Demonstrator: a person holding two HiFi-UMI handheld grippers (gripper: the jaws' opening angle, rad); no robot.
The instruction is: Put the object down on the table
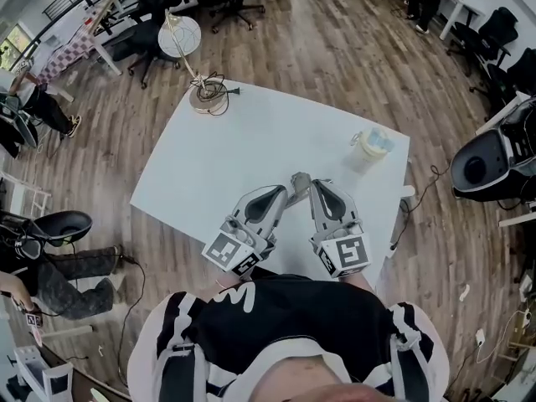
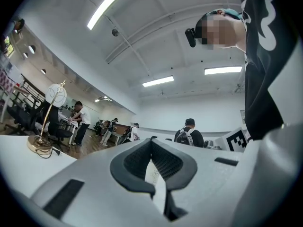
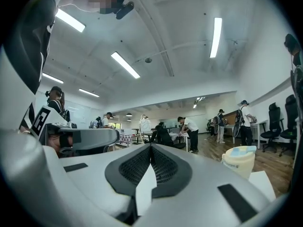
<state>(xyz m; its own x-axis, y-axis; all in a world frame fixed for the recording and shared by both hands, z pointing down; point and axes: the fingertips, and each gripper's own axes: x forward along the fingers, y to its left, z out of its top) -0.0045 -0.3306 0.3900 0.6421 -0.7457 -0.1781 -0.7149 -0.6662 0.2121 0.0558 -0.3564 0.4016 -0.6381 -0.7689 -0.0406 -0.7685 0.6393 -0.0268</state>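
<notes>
1. My left gripper [image 1: 289, 189] is over the near part of the white table [image 1: 251, 141]. In the left gripper view its dark pads [image 2: 163, 162] meet at the tips, so the jaws are together with nothing between them.
2. My right gripper [image 1: 316, 187] is just beside it, and the two point inward toward each other. In the right gripper view its jaws are closed tip to tip and empty too.
3. The cup [image 1: 371, 146], pale with a light blue lid, stands upright on the table near the far right corner, well apart from both grippers. The right gripper view shows it ahead and to the right.
4. A lamp [image 1: 208, 95] with a round gold base and a coiled cord stands at the far left corner of the table.
5. Office chairs [image 1: 494, 32] and people fill the room around the table.
</notes>
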